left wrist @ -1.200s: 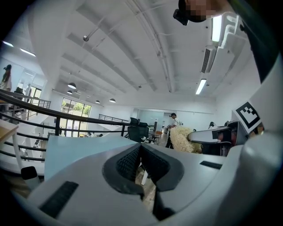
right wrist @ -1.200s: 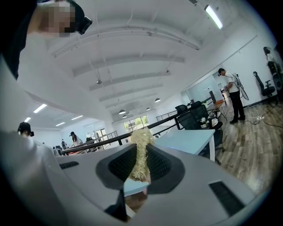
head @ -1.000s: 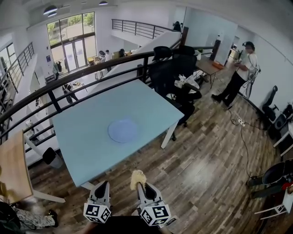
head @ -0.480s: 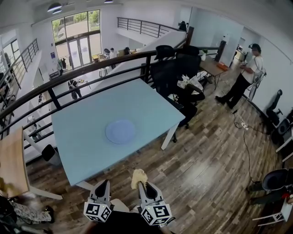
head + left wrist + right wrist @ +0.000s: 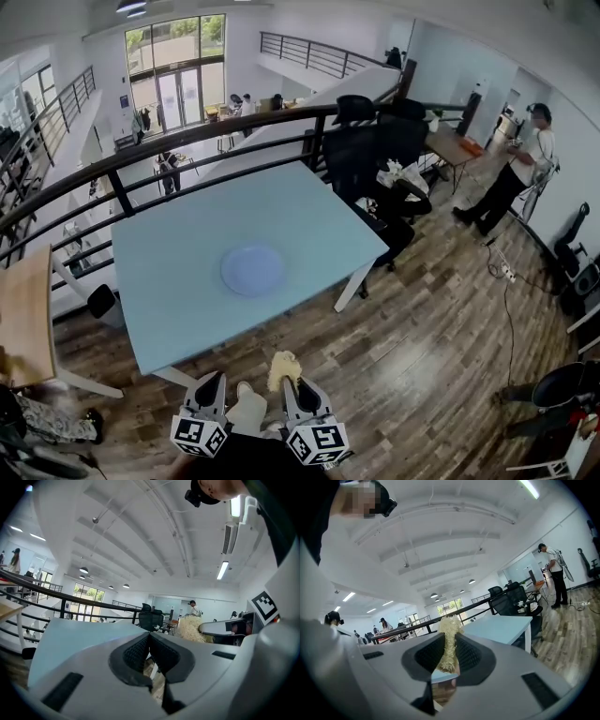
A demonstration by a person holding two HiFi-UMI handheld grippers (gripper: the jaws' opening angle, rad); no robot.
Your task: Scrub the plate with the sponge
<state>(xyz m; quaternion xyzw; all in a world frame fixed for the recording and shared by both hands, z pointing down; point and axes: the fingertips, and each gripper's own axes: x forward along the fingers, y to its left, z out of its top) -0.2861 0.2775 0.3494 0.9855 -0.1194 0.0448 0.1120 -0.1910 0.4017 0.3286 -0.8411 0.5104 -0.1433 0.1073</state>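
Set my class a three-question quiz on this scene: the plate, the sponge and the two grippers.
1. True or false: the plate lies on the blue table, away from both grippers.
2. The right gripper is shut on: A the sponge; B a cloth; C nothing.
3. Fill in: the left gripper has its jaws ___, with nothing between them.
Key: 1 true; 2 A; 3 shut.

Pale blue plate (image 5: 252, 270) lies flat on table (image 5: 169, 281); yellowish fibrous sponge (image 5: 282, 366) stands pinched upright.
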